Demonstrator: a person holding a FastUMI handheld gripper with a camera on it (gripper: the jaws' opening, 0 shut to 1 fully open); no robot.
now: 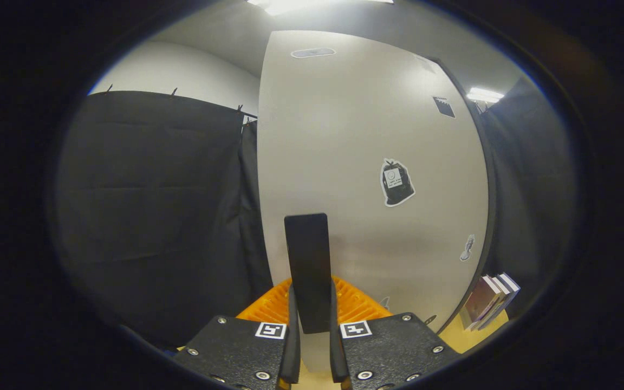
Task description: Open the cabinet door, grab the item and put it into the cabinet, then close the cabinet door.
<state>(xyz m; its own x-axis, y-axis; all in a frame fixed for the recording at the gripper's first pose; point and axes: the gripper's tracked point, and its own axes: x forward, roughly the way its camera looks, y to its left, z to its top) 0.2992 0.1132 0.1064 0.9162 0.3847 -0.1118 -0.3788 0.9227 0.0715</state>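
The claw (312, 325) pinches a flat, dark rectangular item (307, 265) upright between both fingers (292, 346), above an orange ridged plastic rack (355, 303). Just beyond stands the smooth, pale cabinet door (344, 141), bearing a black sticker (396, 182). A stack of books (488, 300) leans on the table (466, 336) beside the cabinet's right edge; black cloth (155, 189) hangs left.
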